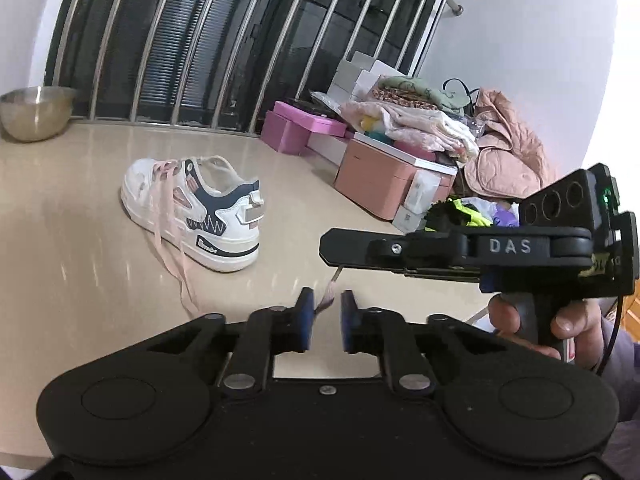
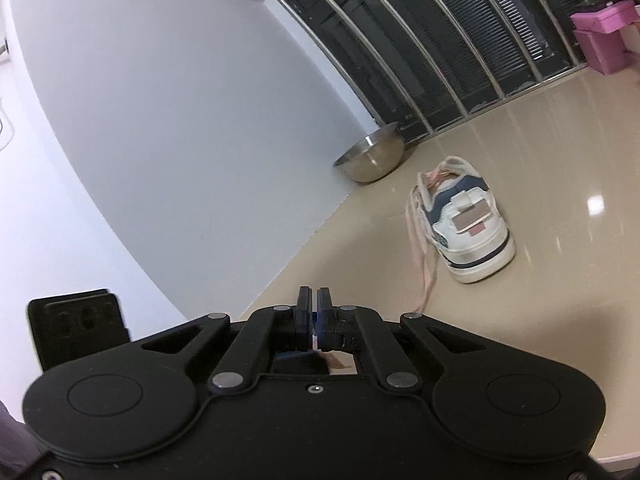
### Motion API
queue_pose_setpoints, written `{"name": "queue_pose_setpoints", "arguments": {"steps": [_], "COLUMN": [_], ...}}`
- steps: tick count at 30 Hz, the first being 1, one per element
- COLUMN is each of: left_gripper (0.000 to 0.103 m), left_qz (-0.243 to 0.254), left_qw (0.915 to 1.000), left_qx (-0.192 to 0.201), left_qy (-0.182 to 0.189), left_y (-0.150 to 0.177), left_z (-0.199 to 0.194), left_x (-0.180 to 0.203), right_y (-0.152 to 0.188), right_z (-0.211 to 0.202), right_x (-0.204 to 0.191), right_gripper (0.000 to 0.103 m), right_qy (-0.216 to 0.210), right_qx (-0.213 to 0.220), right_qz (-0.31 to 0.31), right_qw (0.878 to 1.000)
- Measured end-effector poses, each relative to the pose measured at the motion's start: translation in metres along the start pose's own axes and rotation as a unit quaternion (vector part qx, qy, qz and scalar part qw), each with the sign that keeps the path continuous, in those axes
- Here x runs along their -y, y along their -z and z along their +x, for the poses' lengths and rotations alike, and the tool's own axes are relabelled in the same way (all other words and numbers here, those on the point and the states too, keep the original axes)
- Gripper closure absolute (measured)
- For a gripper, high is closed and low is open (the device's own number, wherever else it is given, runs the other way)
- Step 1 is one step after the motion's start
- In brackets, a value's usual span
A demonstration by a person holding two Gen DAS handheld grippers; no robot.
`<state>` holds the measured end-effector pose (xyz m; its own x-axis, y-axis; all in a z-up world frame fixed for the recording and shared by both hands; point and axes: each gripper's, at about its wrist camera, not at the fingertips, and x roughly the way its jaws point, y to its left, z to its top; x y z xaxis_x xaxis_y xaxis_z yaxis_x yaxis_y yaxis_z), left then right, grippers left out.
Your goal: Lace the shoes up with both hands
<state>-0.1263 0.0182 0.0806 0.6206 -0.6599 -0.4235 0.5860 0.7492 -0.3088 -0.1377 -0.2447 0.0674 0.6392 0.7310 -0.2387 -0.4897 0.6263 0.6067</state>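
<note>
Right tool [image 2: 313, 312] pinching pink lace [image 1: 326, 300]; left tool [image 1: 326, 312] jaws apart around lace end

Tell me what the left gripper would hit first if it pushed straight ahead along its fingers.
Probably the pink lace end: it already hangs between the left gripper's open fingers, just ahead. Past it is the right gripper, crossing slightly higher, so depth there is unclear. The sneaker sits off to the left of that line.

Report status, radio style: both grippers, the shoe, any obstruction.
Left gripper open, pink lace between pads. Right gripper shut on lace end. Sneaker upright on floor, laces trailing. Nothing in the way.
</note>
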Motion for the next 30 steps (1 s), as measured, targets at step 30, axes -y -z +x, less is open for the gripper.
{"name": "queue_pose_setpoints", "arguments": {"steps": [30], "left_gripper": [0.100], "left_qz": [-0.156], "left_qw": [0.9569], "left_qx": [0.147], "left_qy": [-0.196], "left_y": [-0.007], "left_z": [-0.143], "left_x": [-0.074], "right_y": [-0.047], "right_z": [0.164], "right_x": [-0.007], "right_gripper": [0.093], "right_qy": [0.188], "right_qx": [-0.097], "right_qz": [-0.251], "right_qw": [0.945]}}
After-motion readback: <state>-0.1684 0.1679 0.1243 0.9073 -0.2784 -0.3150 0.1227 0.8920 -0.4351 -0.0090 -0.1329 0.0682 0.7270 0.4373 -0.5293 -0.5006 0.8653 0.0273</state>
